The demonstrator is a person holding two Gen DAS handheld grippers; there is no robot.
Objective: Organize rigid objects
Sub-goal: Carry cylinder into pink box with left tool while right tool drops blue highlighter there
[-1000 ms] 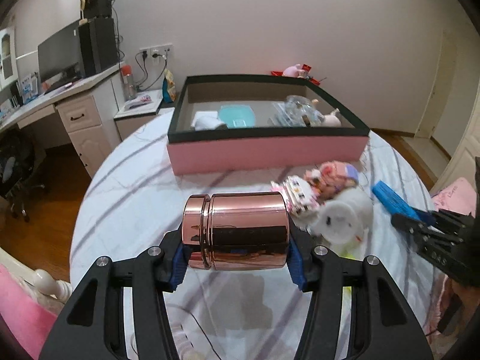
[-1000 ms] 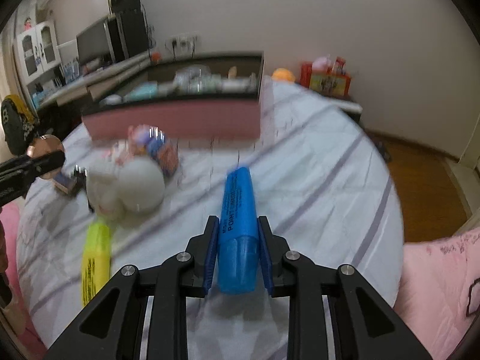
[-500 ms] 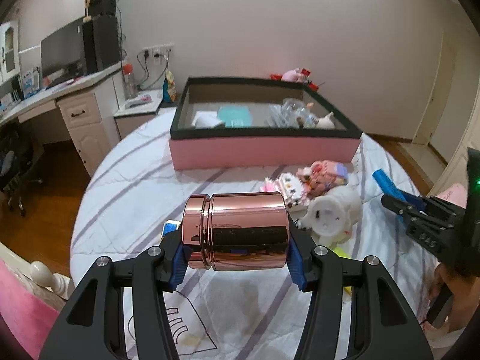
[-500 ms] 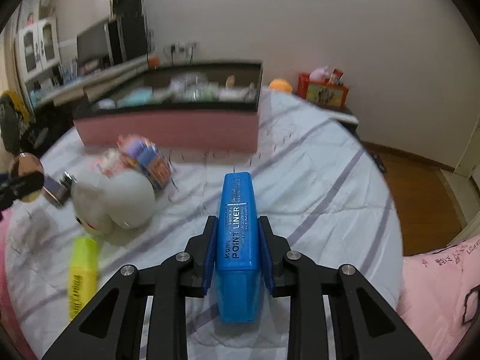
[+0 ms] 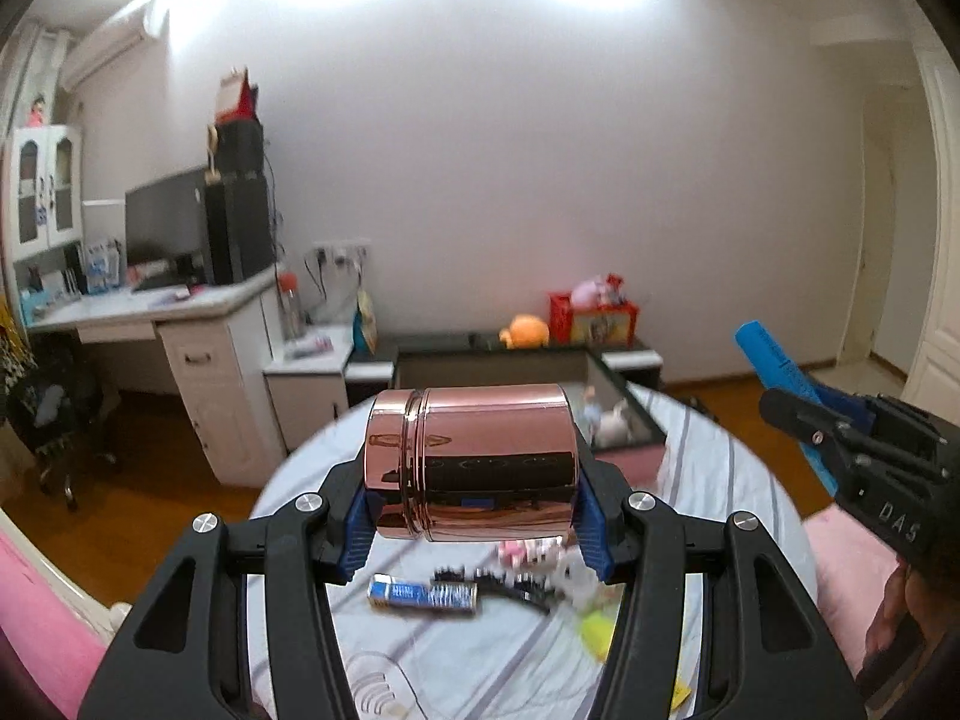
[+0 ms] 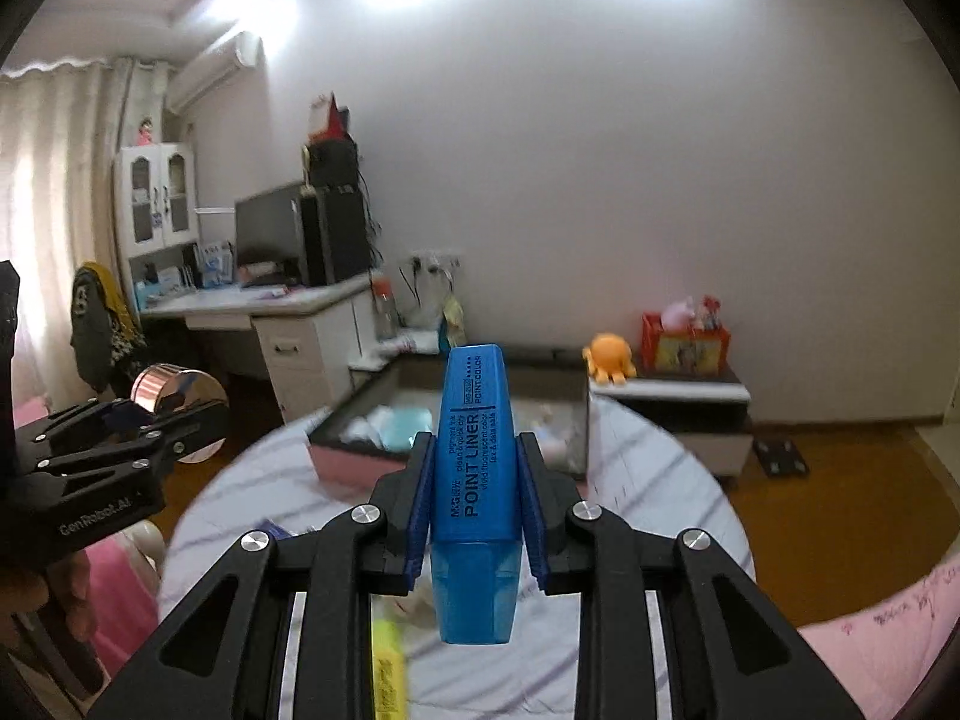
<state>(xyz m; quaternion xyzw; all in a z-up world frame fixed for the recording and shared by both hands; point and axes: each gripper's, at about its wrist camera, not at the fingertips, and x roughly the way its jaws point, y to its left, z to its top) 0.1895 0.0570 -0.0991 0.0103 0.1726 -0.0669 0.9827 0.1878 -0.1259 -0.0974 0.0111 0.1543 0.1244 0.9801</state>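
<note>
Left claw (image 5: 474, 516) is pinching a shiny copper jar (image 5: 474, 462) sideways, right claw (image 6: 477, 516) is clamped on a blue highlighter (image 6: 474, 480), pink box (image 6: 456, 420) at 12 o'clock.

Rose-gold canister (image 5: 474, 462) sideways between left gripper (image 5: 474, 510) pads, above striped table (image 5: 720, 480), pink box (image 5: 624, 450) beyond

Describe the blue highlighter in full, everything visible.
The blue highlighter is a flat-sided plastic marker with an opaque body printed "POINT LINER" in dark letters and a translucent blue cap at the near end. It points away from the camera, clamped at mid-body between the right gripper's blue pads, lifted clear of the striped tablecloth. Nothing else touches it.
</note>
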